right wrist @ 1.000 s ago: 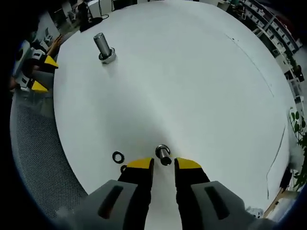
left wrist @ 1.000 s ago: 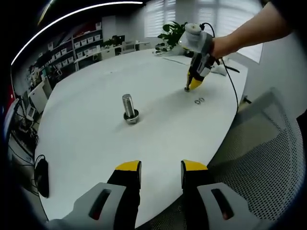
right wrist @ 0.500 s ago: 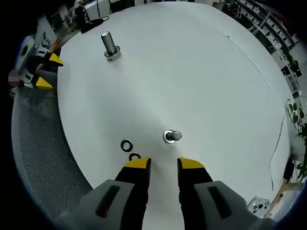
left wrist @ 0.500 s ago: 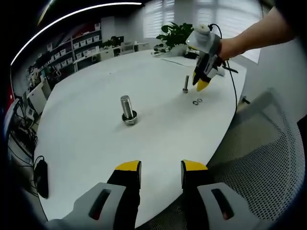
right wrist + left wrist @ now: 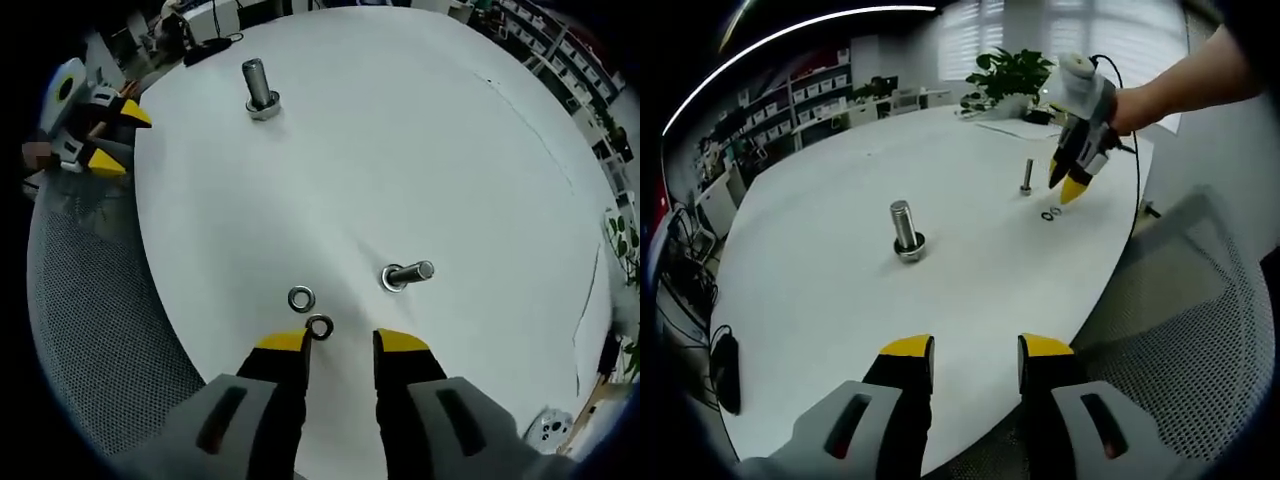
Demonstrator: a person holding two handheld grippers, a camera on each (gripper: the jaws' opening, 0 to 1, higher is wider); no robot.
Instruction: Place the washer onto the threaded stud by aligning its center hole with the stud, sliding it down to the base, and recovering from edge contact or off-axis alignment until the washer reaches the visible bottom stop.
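The table (image 5: 430,130) is plain white, and the large stud (image 5: 259,88), small stud (image 5: 408,273) and two washers (image 5: 310,312) on it are bare silver-grey metal. Both the right gripper (image 5: 341,343) and left gripper (image 5: 977,347) have yellow-tipped black jaws on grey bodies. Beside the table, the chair (image 5: 1190,330) is grey mesh with a fine dotted weave.

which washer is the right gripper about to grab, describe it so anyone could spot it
On the white table, look near the edge by the mesh chair, just ahead of the right gripper. Two washers lie side by side; it looks to be the washer right at the yellow jaw tips, not the other washer farther out.
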